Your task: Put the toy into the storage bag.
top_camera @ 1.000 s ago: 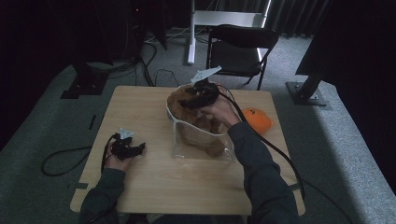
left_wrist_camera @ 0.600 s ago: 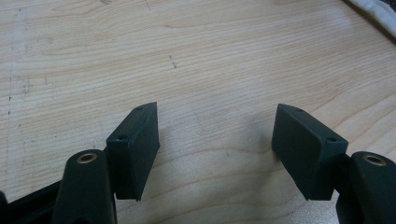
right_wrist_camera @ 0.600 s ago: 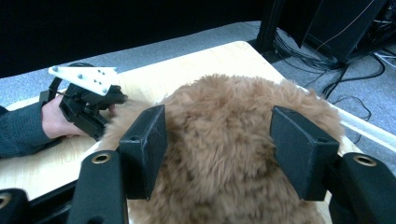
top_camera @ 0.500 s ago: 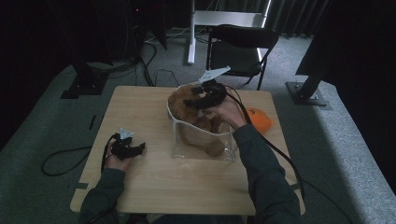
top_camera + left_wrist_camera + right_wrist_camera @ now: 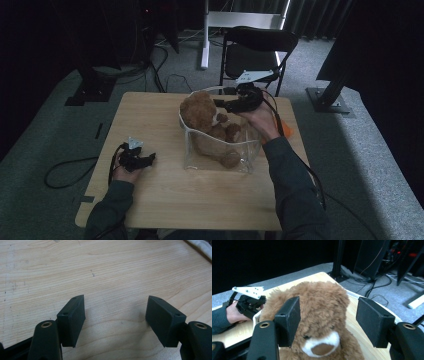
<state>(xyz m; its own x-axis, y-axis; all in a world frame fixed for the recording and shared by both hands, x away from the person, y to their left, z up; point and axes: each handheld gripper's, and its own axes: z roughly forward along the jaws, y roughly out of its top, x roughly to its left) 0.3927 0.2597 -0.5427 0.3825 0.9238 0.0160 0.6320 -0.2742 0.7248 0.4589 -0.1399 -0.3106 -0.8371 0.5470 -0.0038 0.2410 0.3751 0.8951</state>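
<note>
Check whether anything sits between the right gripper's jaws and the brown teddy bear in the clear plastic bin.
Nothing visible does. The right gripper hangs open beside the brown plush teddy bear's head, above the clear plastic bin's rim, with only air between.

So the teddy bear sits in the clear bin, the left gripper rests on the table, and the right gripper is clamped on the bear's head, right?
Not clamped. The right gripper view shows the right gripper open, its pads apart from the teddy bear. The bear does sit in the clear bin, and the left gripper rests on the table.

A black folding chair (image 5: pixel 257 47) stands on grey carpet (image 5: pixel 50 135) behind the wooden table (image 5: pixel 150 115).
</note>
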